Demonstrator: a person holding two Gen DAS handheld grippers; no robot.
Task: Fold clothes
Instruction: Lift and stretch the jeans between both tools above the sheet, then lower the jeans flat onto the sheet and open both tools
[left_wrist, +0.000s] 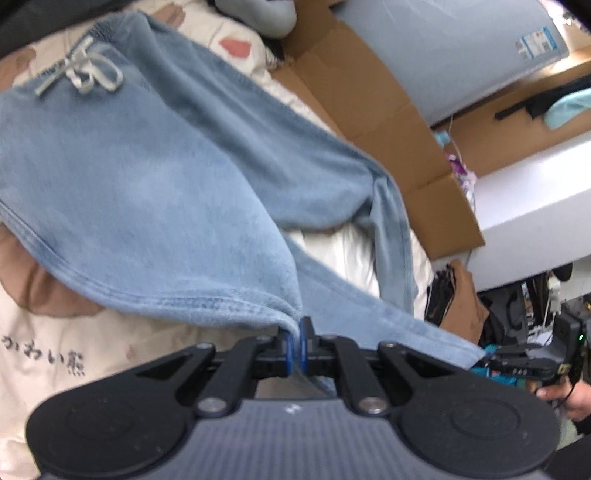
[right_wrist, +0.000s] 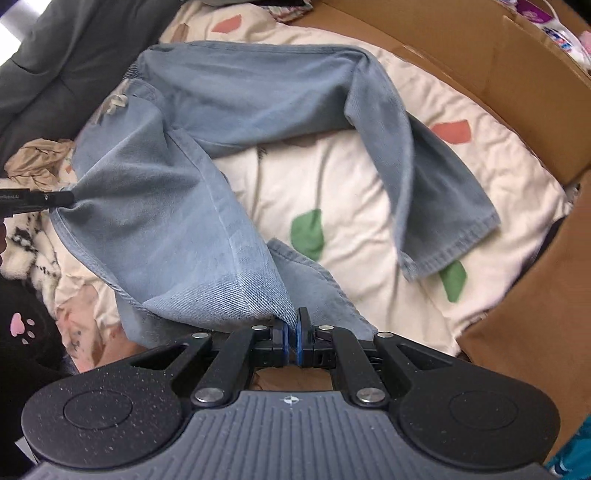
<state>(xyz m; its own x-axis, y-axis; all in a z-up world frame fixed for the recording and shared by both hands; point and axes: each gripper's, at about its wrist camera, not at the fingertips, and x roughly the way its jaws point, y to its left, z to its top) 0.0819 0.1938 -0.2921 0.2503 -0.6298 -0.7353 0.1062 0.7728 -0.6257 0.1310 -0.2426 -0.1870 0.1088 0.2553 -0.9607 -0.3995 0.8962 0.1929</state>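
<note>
Presently, light-blue trousers (right_wrist: 207, 206) are held lifted over a patterned quilt (right_wrist: 332, 177); the waistband with its drawstring (left_wrist: 79, 74) lies at the far left, and one leg (right_wrist: 413, 158) trails bent toward the cardboard box (right_wrist: 517, 92) on the right. The left gripper (left_wrist: 297, 341) is closed on a hem corner, and the right gripper (right_wrist: 291, 338) is likewise pinched on the hem. A fold of the held leg is judged in progress; next, the hem must be carried evenly toward the waistband, both pinches maintained
</note>
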